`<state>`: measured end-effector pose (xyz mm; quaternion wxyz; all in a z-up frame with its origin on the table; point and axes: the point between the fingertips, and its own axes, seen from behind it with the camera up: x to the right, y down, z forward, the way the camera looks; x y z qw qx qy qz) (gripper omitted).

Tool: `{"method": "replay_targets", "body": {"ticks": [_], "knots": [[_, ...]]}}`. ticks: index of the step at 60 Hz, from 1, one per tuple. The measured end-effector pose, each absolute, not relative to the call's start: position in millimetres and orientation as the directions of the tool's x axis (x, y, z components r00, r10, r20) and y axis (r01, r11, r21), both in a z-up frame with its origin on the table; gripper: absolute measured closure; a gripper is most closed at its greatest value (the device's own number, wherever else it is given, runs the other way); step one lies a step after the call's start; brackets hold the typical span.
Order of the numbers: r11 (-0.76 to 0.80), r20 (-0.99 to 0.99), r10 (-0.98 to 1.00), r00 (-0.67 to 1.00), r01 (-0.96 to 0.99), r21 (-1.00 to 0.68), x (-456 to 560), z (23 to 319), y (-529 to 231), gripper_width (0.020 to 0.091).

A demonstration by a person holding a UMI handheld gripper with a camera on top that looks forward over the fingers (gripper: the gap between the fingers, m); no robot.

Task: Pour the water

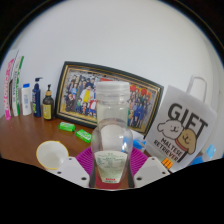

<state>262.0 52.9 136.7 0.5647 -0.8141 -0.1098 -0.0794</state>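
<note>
Bottle [111, 135] sits between the fingers, upright, clear plastic, white cap [110, 90] on, water showing only in the lower part. Gripper [111, 180] looks clamped on it — both pink pads [96, 166] sit against the bottle's sides near its base, no gap visible.

Target candidates: a white cup [52, 154] just ahead of the left finger on the wooden desk [25, 135]. The other white mug [183, 133] with "GIFT" lettering stands near the right finger. Can't tell which one is meant, nor whether the cap is screwed tight or only resting.

Clutter behind: framed photo [108, 97], small bottles [34, 100] on the far left, green bits [74, 130] on the desk.

How I'd run the step:
- Cap has to be off before any tilt — as it stands, nothing will pour.
- Grip is low on the body, so the top will swing wide. Lift clear first, keep the tilt slow.
- Bring the mouth over the cup rim before rotating, not during.
- Little water inside, so it needs a steep tilt before flow starts. Expect a sudden glug, ease into it.
- Soft plastic — squeezing harder will deform it and push water out.
</note>
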Motion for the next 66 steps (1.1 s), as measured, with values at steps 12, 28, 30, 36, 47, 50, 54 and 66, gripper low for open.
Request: {"method": "replay_targets", "body": {"ticks": [12, 28, 30, 36, 47, 50, 54, 66], "knots": [[-0.363, 0.063, 0.065, 0.996, 0.083, -0.928, 279.0, 90.7, 63.6, 0.0663], [-0.361, 0.010, 0.056, 0.998, 0.030, -0.932, 287.9, 56.3, 66.8, 0.0655], [-0.353, 0.006, 0.053, 0.999, 0.025, -0.935, 289.3, 56.5, 69.0, 0.0649], [-0.341, 0.010, 0.062, 0.998, 0.030, -0.940, 288.8, 56.6, 69.7, 0.0587], [-0.400, 0.009, 0.042, 0.999, 0.025, -0.916, 292.8, 57.5, 54.1, 0.0247], [-0.412, 0.020, 0.039, 0.999, 0.035, -0.910, 292.7, 61.7, 44.4, 0.0250], [-0.430, 0.040, 0.038, 0.998, 0.052, -0.901, 288.8, 70.6, 26.1, 0.0248], [-0.521, 0.039, 0.007, 0.999, 0.037, -0.853, 255.7, 101.7, -58.1, 0.0249]]}}
